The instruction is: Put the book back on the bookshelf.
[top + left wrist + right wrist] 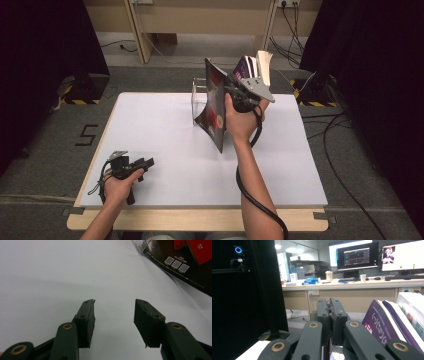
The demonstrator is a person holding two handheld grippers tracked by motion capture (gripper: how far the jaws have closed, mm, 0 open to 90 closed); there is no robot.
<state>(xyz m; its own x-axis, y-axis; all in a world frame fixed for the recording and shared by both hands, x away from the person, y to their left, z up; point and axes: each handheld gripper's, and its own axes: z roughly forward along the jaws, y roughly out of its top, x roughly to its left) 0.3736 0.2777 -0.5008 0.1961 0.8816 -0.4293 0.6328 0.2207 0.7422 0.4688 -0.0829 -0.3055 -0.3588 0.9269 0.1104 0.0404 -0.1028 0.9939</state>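
Note:
A thin dark book point(215, 102) with red marks on its cover stands tilted, its lower corner at the white table point(160, 135). My right gripper point(235, 85) is at the book's upper right edge, and its jaws are pressed together point(331, 312) on what looks like that edge. The book's back cover with its square codes point(180, 263) is in the left gripper view. A clear stand point(198, 100) is just left of the book. My left gripper point(146, 163) rests near the table's front left, jaws apart point(115, 315) with nothing between them.
Purple and white books point(255, 65) stand upright behind the right hand; the purple one point(384, 325) is close to the right jaw. Black curtains flank the table. A desk with monitors point(362, 257) lies beyond.

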